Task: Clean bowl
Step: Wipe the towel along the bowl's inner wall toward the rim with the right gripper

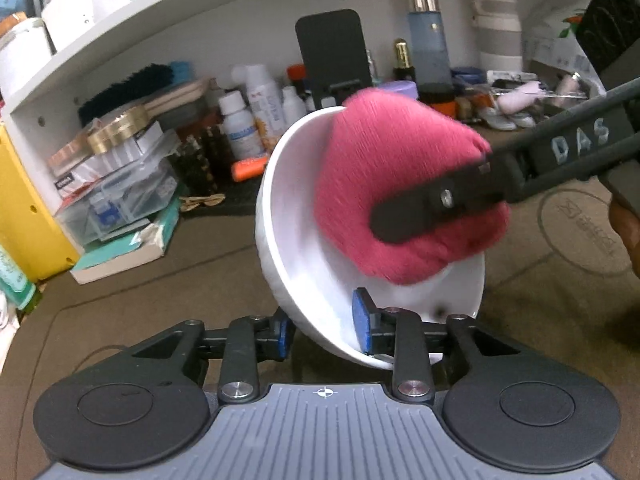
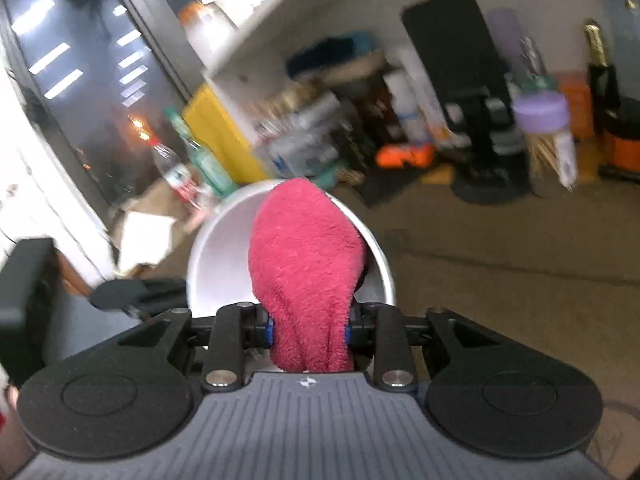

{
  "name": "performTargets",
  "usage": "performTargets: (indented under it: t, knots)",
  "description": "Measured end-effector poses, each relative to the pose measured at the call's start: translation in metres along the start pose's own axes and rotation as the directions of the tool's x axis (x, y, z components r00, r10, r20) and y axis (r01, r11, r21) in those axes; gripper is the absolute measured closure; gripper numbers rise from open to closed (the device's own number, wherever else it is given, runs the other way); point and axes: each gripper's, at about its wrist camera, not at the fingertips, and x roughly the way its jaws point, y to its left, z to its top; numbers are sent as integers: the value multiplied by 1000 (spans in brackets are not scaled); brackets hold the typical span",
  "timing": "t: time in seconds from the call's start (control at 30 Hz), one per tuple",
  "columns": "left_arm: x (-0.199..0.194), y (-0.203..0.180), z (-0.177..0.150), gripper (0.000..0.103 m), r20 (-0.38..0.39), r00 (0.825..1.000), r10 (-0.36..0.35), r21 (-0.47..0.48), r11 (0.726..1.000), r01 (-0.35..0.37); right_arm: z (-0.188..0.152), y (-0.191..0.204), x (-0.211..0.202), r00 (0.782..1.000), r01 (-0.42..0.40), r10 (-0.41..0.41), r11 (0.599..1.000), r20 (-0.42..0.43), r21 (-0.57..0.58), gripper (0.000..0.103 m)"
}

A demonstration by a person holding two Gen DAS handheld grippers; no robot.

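A white bowl (image 1: 296,248) is tilted on its side above the brown table. My left gripper (image 1: 324,332) is shut on the bowl's lower rim, one blue pad inside and one outside. My right gripper (image 2: 308,330) is shut on a bunched red cloth (image 2: 306,256), which presses into the bowl (image 2: 216,256). In the left wrist view the red cloth (image 1: 392,168) fills the bowl's upper right, with the right gripper's black finger (image 1: 424,208) across it. The bowl's floor behind the cloth is hidden.
A white shelf unit (image 1: 168,12) stands behind, crowded with bottles (image 1: 264,104), boxes (image 1: 120,184), a black phone stand (image 1: 332,56) and a purple-lidded jar (image 2: 540,112). A yellow panel (image 1: 24,216) is at left. Brown table mat (image 1: 200,264) lies below.
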Motion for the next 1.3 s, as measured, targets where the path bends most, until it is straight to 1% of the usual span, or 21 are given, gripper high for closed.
performTargets:
  t: [0.1, 0.13, 0.17, 0.2, 0.23, 0.37, 0.47, 0.5, 0.67, 0.73, 0.8, 0.87, 0.9, 0.97, 1.0, 1.07, 1.1, 1.13, 1.17, 1.23, 1.3]
  knots:
    - [0, 0, 0, 71, -3, 1000, -3, 1, 1000, 3, 2, 21, -3, 999, 18, -14, 991, 33, -134, 74]
    - [0, 0, 0, 70, -3, 1000, -1, 4, 1000, 1, 3, 34, -5, 997, 69, -62, 971, 41, -227, 74]
    - [0, 0, 0, 70, -2, 1000, -1, 5, 1000, 1, 3, 47, -3, 990, 141, -132, 933, 50, -331, 75]
    - [1, 0, 0, 70, -1, 1000, -1, 6, 1000, 1, 3, 54, -3, 984, 176, -171, 906, 47, -384, 75]
    - [1, 0, 0, 70, -1, 1000, -2, 6, 1000, 2, 4, 52, -1, 983, 182, -183, 909, 34, -376, 75]
    - [1, 3, 0, 66, 30, 999, -19, -7, 1000, 20, 0, 17, 7, 984, 167, -176, 968, -32, -188, 76]
    - [5, 0, 3, 41, 46, 999, 17, -54, 998, -14, -12, 5, 12, 981, 186, -191, 975, -34, -126, 77]
    - [7, -2, 4, 39, 46, 998, 35, -71, 997, -32, -17, 4, 11, 980, 194, -197, 975, -23, -109, 77]
    - [17, -1, -3, 39, 53, 998, 47, -280, 960, -30, -23, -14, 3, 991, 130, -129, 990, -17, 51, 76]
    - [18, 0, -5, 39, 57, 997, 43, -324, 946, -22, -26, -24, -6, 997, 83, -82, 991, -13, 109, 75]
    - [21, 1, -6, 46, 58, 998, 22, -335, 942, -2, -26, -32, -18, 999, 6, -11, 990, 37, 141, 75]
    - [20, 0, -3, 62, 57, 998, 17, -301, 954, 1, -26, -37, -35, 992, -81, 60, 979, 115, 189, 74]
    - [18, 0, -3, 69, 56, 998, 19, -290, 957, -2, -24, -33, -39, 989, -85, 61, 981, 138, 174, 74]
    - [12, -2, -1, 77, 68, 997, 22, -234, 972, -5, -20, -26, -44, 985, -90, 66, 986, 160, 143, 74]
    - [10, -3, -1, 77, 66, 998, 22, -213, 977, -8, -18, -23, -45, 984, -96, 75, 986, 160, 133, 74]
    - [7, -3, -1, 76, 44, 999, 8, -166, 986, 0, -16, -4, -38, 994, 28, -27, 1000, 108, -6, 74]
    - [5, -1, 0, 76, 34, 999, -3, -141, 990, 7, -16, 8, -32, 991, 100, -90, 989, 94, -106, 74]
    - [3, 0, 0, 76, 23, 1000, -13, -117, 993, 15, -16, 23, -26, 984, 171, -156, 954, 80, -244, 74]
    - [0, 1, 1, 76, 12, 1000, -22, -93, 995, 23, -17, 38, -20, 975, 222, -207, 898, 80, -380, 74]
    - [-3, 1, 1, 76, -8, 1000, -30, -49, 998, 29, -21, 65, -9, 954, 281, -283, 743, 95, -607, 74]
    - [-4, 2, 1, 75, -18, 999, -35, -32, 999, 34, -32, 85, 3, 934, 300, -339, 568, 114, -767, 74]
